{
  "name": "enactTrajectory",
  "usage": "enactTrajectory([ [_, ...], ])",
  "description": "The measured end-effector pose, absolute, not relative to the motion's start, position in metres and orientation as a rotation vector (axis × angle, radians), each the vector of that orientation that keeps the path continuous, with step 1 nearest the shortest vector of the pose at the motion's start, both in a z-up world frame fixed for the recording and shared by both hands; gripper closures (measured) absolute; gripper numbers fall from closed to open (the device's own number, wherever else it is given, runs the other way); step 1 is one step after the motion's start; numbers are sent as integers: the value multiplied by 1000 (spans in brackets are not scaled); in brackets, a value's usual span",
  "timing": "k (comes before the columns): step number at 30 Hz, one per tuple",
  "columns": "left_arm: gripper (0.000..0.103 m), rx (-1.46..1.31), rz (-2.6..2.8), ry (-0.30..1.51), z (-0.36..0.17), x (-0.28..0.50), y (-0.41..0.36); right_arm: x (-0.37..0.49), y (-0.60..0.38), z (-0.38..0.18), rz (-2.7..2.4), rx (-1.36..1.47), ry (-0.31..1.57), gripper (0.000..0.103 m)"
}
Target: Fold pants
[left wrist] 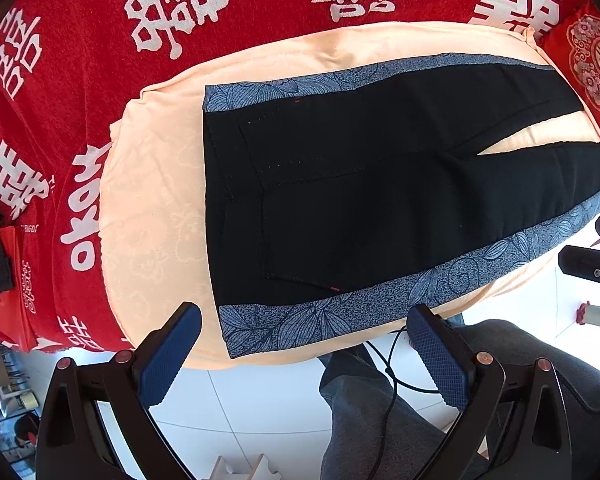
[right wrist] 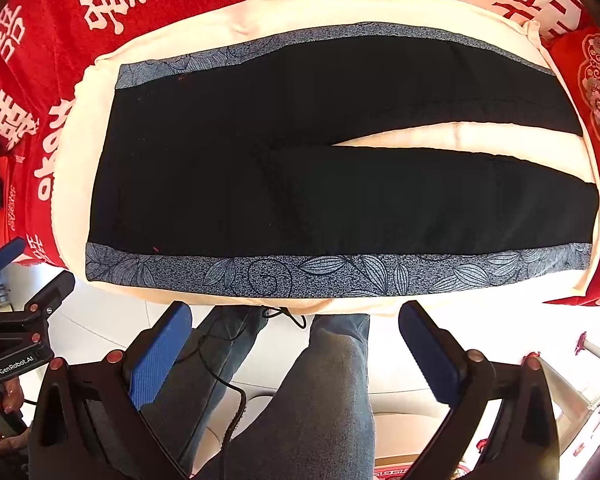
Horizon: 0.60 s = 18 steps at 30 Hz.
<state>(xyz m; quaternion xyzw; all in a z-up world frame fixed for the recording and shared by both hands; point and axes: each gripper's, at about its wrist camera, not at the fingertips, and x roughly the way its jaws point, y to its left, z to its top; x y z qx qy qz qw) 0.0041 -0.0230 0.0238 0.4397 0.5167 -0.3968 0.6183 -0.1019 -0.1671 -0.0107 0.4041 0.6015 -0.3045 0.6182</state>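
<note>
Black pants (left wrist: 360,192) with blue-grey leaf-print side stripes lie flat and spread on a cream cloth (left wrist: 156,200), waistband to the left, two legs running right with a narrow gap between them. They also show in the right wrist view (right wrist: 300,168). My left gripper (left wrist: 304,328) is open and empty, held off the near edge by the waistband corner. My right gripper (right wrist: 296,320) is open and empty, held off the near edge by the near leg's stripe (right wrist: 320,272). The left gripper also shows at the left of the right wrist view (right wrist: 28,312).
The cream cloth lies on a red bedspread (left wrist: 80,60) with white characters. A red cushion (right wrist: 596,92) sits at the far right. The person's jeans-clad legs (right wrist: 320,392) and a black cable (right wrist: 220,376) are below the grippers, over white floor tiles (left wrist: 252,400).
</note>
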Motion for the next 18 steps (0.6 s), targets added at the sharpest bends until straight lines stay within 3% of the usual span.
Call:
enactTrajectory([
  [18, 0, 943, -762, 1215, 35, -30, -16, -128, -176, -4, -594, 867, 1394, 0],
])
